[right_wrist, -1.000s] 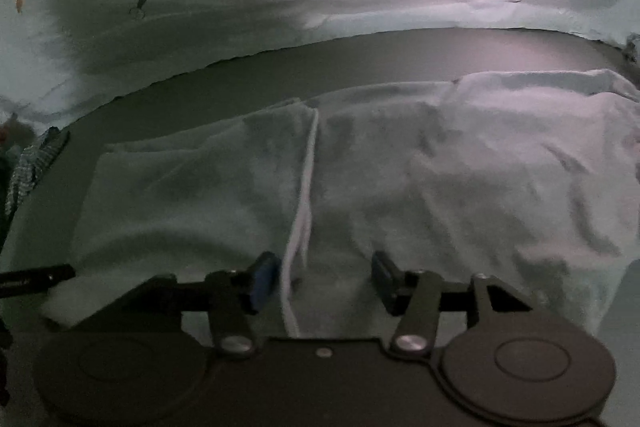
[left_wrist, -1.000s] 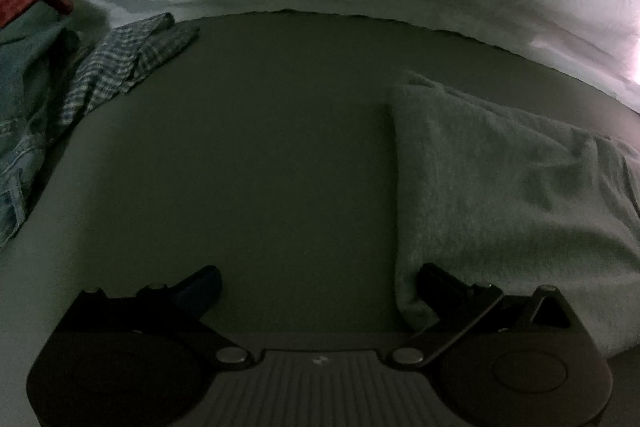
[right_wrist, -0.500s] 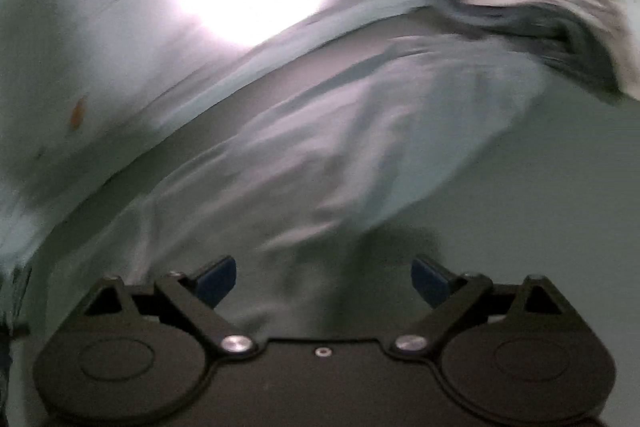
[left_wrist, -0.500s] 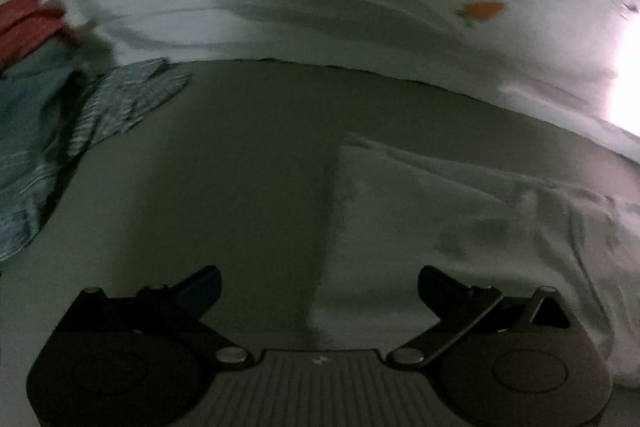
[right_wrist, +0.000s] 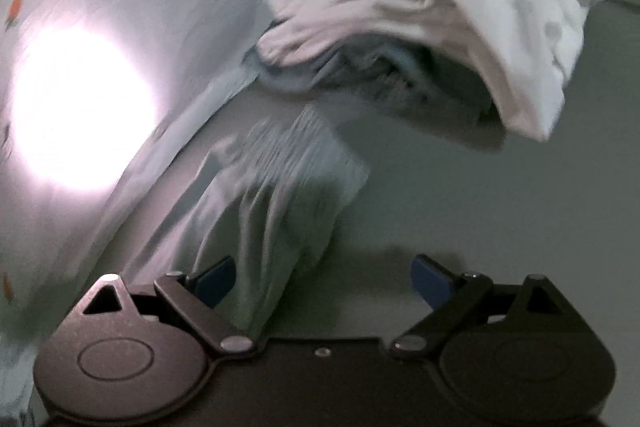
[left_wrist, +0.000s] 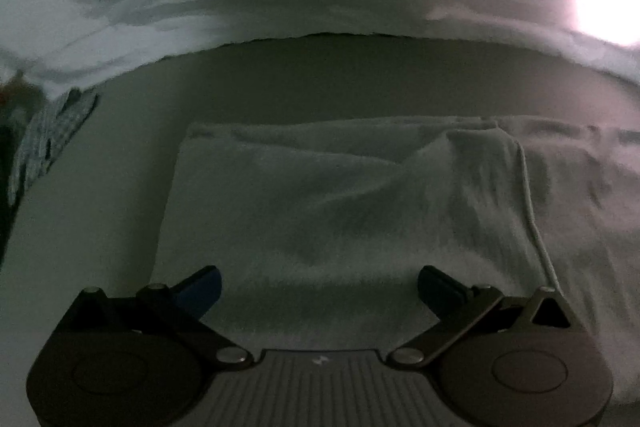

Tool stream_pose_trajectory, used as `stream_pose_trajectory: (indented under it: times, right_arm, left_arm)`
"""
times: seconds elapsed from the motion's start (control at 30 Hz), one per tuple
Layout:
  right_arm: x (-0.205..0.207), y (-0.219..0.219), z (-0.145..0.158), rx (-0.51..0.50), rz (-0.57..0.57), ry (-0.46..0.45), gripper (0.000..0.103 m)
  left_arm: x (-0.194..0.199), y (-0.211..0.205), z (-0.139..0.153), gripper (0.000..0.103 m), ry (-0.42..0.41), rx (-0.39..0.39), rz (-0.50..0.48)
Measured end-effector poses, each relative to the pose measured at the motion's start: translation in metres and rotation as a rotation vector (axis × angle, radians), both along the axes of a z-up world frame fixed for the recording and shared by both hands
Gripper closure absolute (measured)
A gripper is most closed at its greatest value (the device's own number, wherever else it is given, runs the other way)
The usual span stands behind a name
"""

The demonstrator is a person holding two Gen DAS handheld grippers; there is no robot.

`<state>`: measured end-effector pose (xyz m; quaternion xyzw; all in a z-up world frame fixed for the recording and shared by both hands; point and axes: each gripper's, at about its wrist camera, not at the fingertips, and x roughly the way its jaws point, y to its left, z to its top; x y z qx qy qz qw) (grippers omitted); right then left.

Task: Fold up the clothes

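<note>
— What is changing?
— Swinging right, the right gripper [right_wrist: 322, 277] is now facing a far heap of unfolded clothes [right_wrist: 440, 27]; its jaws are standing wide apart, empty, one end of the pale garment [right_wrist: 272, 211] lying just ahead. The left gripper [left_wrist: 318, 287], also spread and empty, is now hovering over that garment's [left_wrist: 340, 207] folded left part.

— How far along?
— One garment is lying partly folded on the grey surface [left_wrist: 320, 79]. Two heaps are waiting: one far right, one of checked cloth [left_wrist: 48, 143] far left.
</note>
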<state>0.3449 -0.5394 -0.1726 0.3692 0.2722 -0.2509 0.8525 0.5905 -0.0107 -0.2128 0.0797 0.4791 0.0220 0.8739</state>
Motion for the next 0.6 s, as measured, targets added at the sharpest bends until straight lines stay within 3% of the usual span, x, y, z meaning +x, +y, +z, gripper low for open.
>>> stream_pose_trajectory:
  times: [0.13, 0.23, 0.33, 0.37, 0.4, 0.47, 0.57, 0.6]
  right_arm:
    - [0.025, -0.020, -0.006, 0.028, -0.003, -0.051, 0.006]
    - [0.044, -0.023, -0.012, 0.016, 0.012, -0.035, 0.003]
    - [0.053, -0.023, -0.014, 0.007, 0.008, -0.059, 0.016]
    - [0.054, -0.025, -0.015, 0.022, -0.006, -0.071, 0.031]
    - [0.051, -0.029, -0.017, 0.062, -0.033, -0.090, 0.036]
    - [0.041, -0.042, -0.026, 0.196, -0.114, -0.173, 0.069]
    - [0.012, -0.057, -0.075, 0.685, -0.321, -0.512, 0.081]
    - [0.003, -0.058, -0.092, 0.839, -0.391, -0.626, 0.081]
  left_arm:
    - [0.011, -0.014, -0.008, 0.000, 0.008, 0.071, -0.014]
    - [0.011, -0.016, -0.007, 0.000, 0.008, 0.085, -0.027]
    - [0.011, -0.013, -0.007, 0.000, 0.004, 0.075, -0.036]
    - [0.010, -0.012, -0.007, 0.000, 0.003, 0.072, -0.039]
    - [0.010, -0.010, -0.007, 0.000, 0.005, 0.054, -0.027]
    - [0.010, -0.004, -0.008, 0.000, 0.017, 0.000, 0.013]
    - [0.011, 0.015, -0.012, 0.000, 0.047, -0.136, 0.101]
    - [0.011, 0.016, -0.012, 0.000, 0.047, -0.141, 0.100]
